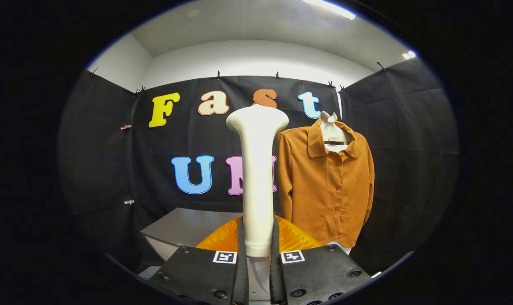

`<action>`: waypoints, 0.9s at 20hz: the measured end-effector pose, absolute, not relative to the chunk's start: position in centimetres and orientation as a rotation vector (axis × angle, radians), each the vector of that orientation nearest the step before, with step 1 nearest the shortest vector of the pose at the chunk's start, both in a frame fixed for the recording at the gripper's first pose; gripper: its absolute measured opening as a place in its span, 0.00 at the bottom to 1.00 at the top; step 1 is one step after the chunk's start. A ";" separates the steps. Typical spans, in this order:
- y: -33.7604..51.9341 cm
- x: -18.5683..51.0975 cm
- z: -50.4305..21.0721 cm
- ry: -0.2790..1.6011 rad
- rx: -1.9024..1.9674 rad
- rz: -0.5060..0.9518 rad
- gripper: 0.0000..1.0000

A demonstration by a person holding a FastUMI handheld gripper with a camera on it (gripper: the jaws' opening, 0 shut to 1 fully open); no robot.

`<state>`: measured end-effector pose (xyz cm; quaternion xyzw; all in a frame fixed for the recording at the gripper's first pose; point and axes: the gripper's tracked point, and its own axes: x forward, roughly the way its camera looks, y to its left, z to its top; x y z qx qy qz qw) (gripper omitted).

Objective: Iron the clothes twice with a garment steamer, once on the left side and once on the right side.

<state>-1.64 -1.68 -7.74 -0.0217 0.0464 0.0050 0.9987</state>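
1. Your gripper [257,250] has its jaws clenched on the white garment steamer [257,169], which stands upright between them.
2. The orange shirt [326,182] hangs on a hanger beyond the steamer, to its right.
3. A grey worktop [184,226] lies ahead, lower left.

Readable text: none | Gripper [257,250]: two square black-and-white coded marker tags [224,256], one on each finger mount, carrying patterns, not letters | Fingers clamp the garment steamer [257,178] handle; no brand visible
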 end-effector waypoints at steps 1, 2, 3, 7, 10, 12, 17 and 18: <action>-1.7 -1.6 -7.8 0.093 -0.043 0.010 0.23; -1.6 -1.6 -7.7 0.093 -0.043 0.010 0.23; -1.6 -1.6 -7.7 0.092 -0.041 0.011 0.23; -1.8 -1.5 -7.6 0.086 -0.043 0.011 0.23; -1.8 -1.4 -7.7 0.080 -0.046 0.011 0.23; -1.8 -1.3 -7.9 0.083 -0.042 0.010 0.23; -2.0 -1.1 -8.1 0.087 -0.030 0.004 0.23; -2.0 -1.1 -8.1 0.088 -0.030 0.004 0.23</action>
